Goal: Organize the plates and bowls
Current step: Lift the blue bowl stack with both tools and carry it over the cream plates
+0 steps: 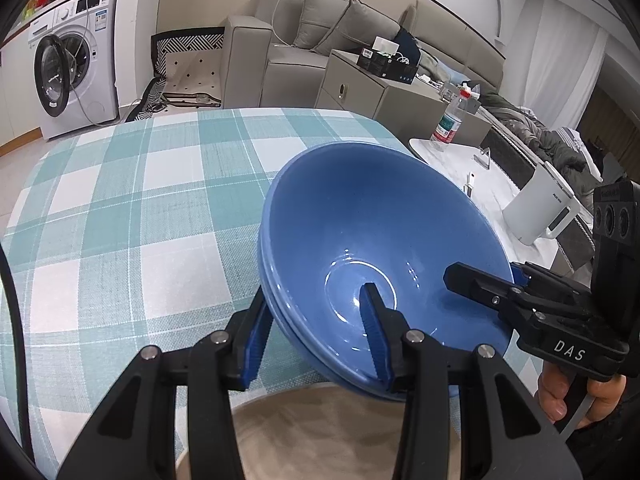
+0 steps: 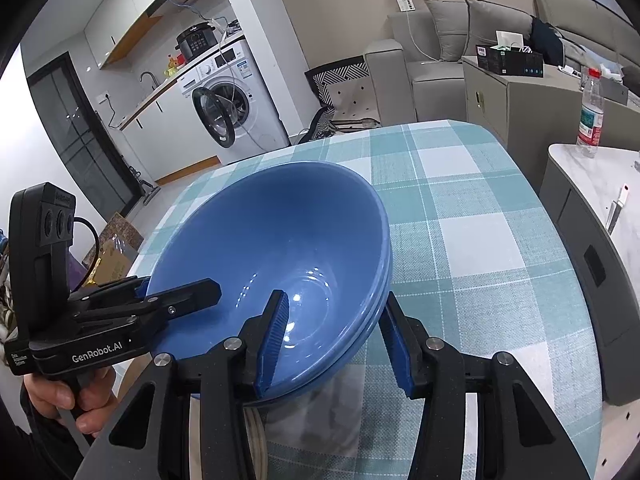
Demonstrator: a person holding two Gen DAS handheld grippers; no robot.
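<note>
Checked tablecloth [image 1: 132, 200] below; both grippers [image 1: 316, 332] [image 2: 334, 344] clamp bowls' [image 1: 384, 236] opposite rims. Keep level, lower together, release evenly.

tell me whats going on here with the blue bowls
A person is holding a stack of blue bowls with two handheld grippers at once. The left gripper grips the rim on one side, one jaw inside the top bowl and one outside; the right gripper does the same on the opposite side. The stack is tilted above the checked tablecloth, and a beige dish lies just beneath it. Whether the bowls touch that dish is not clear.
</note>
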